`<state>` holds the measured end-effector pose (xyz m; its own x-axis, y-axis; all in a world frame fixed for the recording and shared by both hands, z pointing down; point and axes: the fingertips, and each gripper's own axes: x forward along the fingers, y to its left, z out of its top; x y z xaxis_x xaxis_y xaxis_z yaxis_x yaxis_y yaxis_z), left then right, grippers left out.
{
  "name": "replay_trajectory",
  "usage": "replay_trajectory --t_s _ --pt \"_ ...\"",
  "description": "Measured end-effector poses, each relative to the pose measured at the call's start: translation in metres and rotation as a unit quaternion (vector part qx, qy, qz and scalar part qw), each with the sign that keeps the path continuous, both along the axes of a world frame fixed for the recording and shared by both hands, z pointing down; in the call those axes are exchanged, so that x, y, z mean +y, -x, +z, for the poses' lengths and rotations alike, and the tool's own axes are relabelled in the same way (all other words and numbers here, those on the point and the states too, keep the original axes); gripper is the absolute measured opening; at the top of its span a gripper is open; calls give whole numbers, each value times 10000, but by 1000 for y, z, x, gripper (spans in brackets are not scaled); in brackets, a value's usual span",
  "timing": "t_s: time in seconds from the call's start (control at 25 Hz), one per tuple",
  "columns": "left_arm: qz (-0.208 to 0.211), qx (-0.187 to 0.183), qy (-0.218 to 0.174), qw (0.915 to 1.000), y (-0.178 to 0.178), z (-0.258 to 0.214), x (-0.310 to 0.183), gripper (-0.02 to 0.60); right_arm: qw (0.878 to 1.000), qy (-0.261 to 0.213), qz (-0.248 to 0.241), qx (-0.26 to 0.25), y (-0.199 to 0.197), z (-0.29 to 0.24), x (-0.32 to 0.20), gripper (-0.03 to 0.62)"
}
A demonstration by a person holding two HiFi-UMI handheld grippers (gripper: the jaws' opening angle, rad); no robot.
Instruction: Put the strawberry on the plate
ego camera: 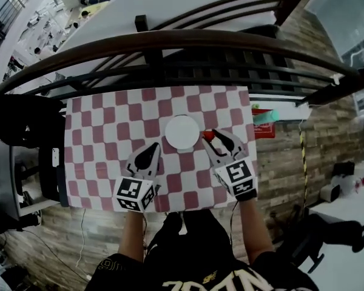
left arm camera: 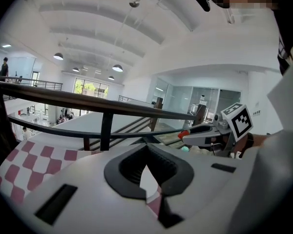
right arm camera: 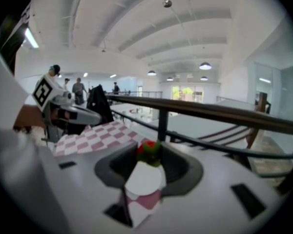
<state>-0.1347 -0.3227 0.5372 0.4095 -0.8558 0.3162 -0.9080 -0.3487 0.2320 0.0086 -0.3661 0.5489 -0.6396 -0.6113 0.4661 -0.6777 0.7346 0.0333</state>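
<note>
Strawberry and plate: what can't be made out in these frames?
The strawberry: right gripper view, blurred; the right tongs shut on it hide its underside, so lifted or resting is unclear.
Same fruit, left gripper view: a red speck, too small.
The plate: right gripper view shows only a sliver; the gripper body hides the rest.
The red and green things beside the table: head view, too small to name.

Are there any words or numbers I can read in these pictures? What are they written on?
Nothing here reads clearly.
Person's dark shirt: pale letters at the bottom edge of the head view, cut off and unreadable.
Red card beside the checkered tablecloth: any print is too small to read.
Cubes on the left gripper and right gripper: black-and-white square patterns, not words or numbers.
</note>
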Motion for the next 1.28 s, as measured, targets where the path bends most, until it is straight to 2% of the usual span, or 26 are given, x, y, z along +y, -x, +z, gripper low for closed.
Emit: replay_trajectory --t_s 0.12,0.28,0.48,0.68,0.92,1.28 --pt "176 -39 165 9997 -5 19 -4 9 9969 46 -663 410 12 28 -6 152" --pt "347 -116 415 9985 -10 47 -3 9 9847 217 -1537 791 28 71 -8 153" --pt "590 -381 497 9963 -18 80 -5 8 9684 356 -2251 1012 45 119 -13 152" --pt "688 -434 624 9947 -24 102 -3 9 9483 640 -2873 1183 65 159 0 153" --pt "816 -464 656 9934 -31 133 -24 9 9298 846 -3295 1402 79 202 -5 153" --pt "769 -489 765 9929 -38 147 -15 8 9254 1036 -3294 1559 90 220 1 153"
